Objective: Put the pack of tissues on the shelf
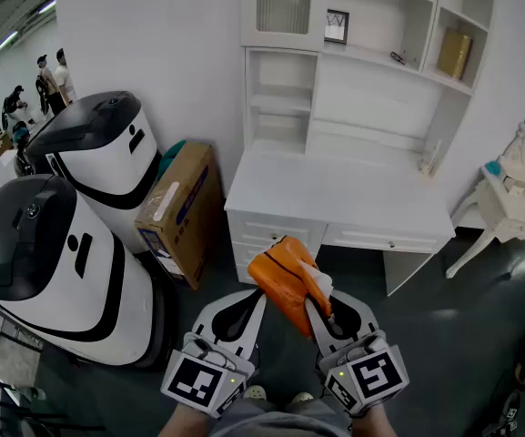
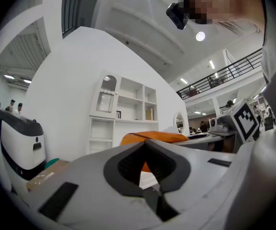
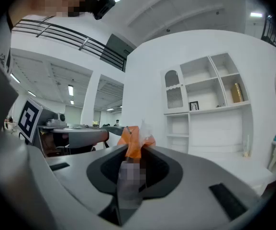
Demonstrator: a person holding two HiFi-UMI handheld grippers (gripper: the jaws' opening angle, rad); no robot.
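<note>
The pack of tissues [image 1: 285,276] is orange with a bit of white at one end. My right gripper [image 1: 315,291] is shut on it and holds it up in front of the white desk [image 1: 335,189]. In the right gripper view the pack [image 3: 134,140] sticks up from between the jaws of that gripper [image 3: 137,150]. My left gripper [image 1: 255,297] hangs just left of the pack, jaws together and empty. In the left gripper view the pack [image 2: 152,138] shows beyond the closed gripper [image 2: 144,145]. The white shelf unit [image 1: 371,89] stands on the desk against the wall, some way ahead.
Two large white-and-black machines [image 1: 53,262] [image 1: 107,153] stand at the left, with a cardboard box [image 1: 180,208] leaning beside the desk. A white dressing table [image 1: 517,198] is at the right. The shelves hold a small picture frame [image 1: 337,25] and a gold box [image 1: 453,53].
</note>
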